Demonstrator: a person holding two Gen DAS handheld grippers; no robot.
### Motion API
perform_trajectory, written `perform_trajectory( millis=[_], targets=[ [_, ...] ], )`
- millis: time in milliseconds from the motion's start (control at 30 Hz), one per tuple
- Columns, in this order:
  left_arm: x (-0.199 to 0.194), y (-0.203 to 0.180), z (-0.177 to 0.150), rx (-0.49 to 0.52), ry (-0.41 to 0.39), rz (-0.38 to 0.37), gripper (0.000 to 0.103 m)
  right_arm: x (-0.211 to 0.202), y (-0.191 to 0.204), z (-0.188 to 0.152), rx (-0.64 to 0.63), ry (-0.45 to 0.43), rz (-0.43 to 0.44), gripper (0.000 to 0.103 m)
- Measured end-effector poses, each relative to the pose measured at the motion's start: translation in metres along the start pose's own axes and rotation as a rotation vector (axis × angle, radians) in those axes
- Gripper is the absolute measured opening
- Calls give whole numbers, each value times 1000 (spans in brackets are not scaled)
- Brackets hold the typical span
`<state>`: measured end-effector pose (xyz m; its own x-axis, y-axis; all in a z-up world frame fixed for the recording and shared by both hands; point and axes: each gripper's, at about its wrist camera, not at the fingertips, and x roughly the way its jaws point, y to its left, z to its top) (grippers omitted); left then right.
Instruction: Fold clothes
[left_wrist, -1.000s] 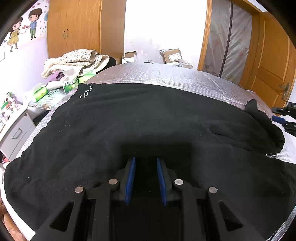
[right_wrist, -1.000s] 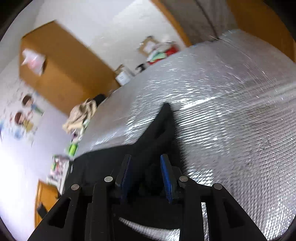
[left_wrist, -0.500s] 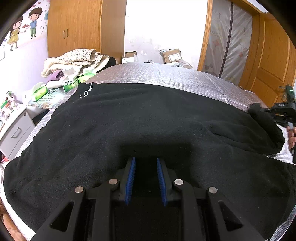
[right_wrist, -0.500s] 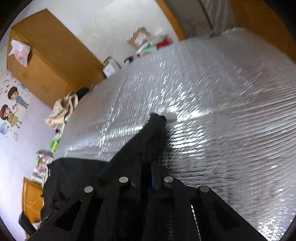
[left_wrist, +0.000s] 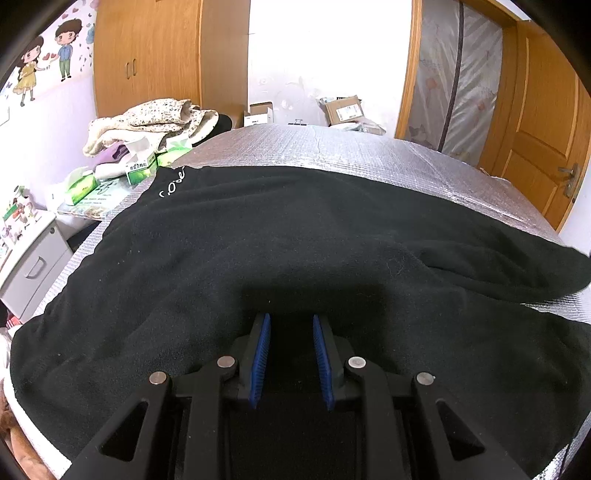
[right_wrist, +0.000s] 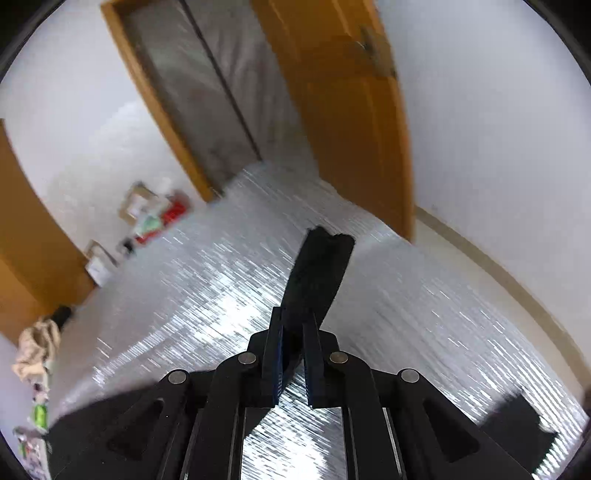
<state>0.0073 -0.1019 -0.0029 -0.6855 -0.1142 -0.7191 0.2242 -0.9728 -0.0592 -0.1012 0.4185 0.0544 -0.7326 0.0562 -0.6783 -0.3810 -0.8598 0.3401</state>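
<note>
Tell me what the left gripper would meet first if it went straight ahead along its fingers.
Most likely the black garment itself. The left gripper is open, low over the cloth, which rises ahead of it and fills the line forward. Beyond lies the silver mat, though depth is hard to judge in this fisheye view.

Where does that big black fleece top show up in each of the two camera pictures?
Left wrist view: the black fleece garment fills the middle and lower part, spread flat over the silver quilted mat, under the open left gripper.
Right wrist view: only its sleeve shows, at centre, pinched in the right gripper above the mat.
Shared landmark: the cream floral blanket pile.
</note>
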Motion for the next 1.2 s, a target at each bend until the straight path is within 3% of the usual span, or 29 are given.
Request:
perform_trajectory(
  millis=[167,333,600,667,767,867,1067,1200],
  targets=[
    [-1,0,1,2,6,-1,24,5,-27,-11,43,64,-39,17],
    [-4,-3,3,7,19,15,24,-9,-41,-5,83,6,-64,25],
    [-22,-36,12,66,-33,-108,24,-12,-66,3,157,-18,-51,26],
    [-20,-46,12,89,-31,-127,24,-9,-58,6,110,-16,-17,27],
    [-14,-60,12,113,-18,-143,24,12,-33,9,-50,82,39,27],
    [-6,-67,13,117,2,-140,24,37,-19,9,-143,139,2,27],
    [7,-68,10,116,32,-123,24,53,-42,25,-108,126,-109,27],
    [11,-72,8,129,40,-107,24,74,-51,24,-134,214,-110,28]
  ],
)
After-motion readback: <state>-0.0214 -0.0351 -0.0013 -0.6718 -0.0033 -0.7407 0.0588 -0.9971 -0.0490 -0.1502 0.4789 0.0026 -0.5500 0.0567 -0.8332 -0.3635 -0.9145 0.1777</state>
